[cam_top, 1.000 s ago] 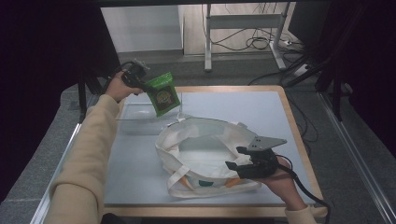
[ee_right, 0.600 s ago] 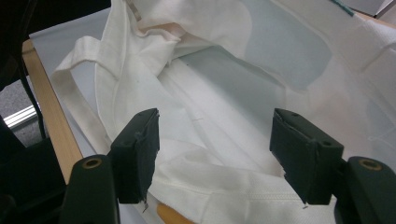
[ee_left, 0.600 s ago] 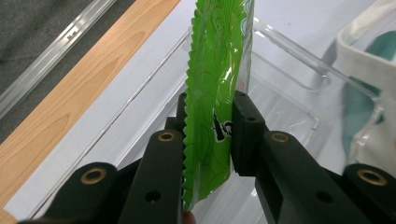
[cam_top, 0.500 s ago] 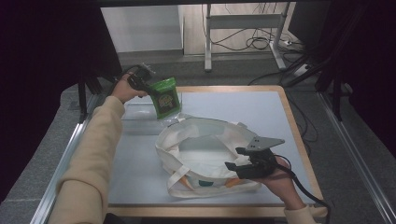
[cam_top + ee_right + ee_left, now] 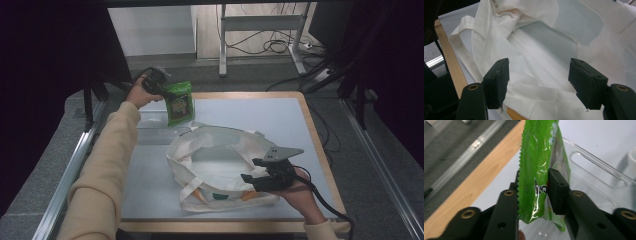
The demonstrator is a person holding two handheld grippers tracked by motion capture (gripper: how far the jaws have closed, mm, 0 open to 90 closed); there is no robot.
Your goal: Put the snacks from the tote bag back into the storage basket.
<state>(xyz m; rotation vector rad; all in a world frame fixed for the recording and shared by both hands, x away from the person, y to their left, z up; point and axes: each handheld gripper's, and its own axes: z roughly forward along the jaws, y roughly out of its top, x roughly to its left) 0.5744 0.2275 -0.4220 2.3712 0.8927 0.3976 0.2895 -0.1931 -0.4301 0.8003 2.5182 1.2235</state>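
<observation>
Pale worktop (image 5: 300,125) with wood edge, dark floor around. White tote bag (image 5: 220,150) lies open mid-worktop. Beyond the bag's far-left rim, green snack pouch (image 5: 179,102) hangs pinched in left tongs (image 5: 533,195), above clear plastic tray (image 5: 596,173). Right tongs (image 5: 537,82) spread wide at bag's near-right rim.

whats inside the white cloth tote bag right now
The white cloth tote bag lies open, and the part of its interior that shows holds only its own pale lining. Its rim folds hide the edges. The green snack packet is outside, held in the left gripper.
</observation>
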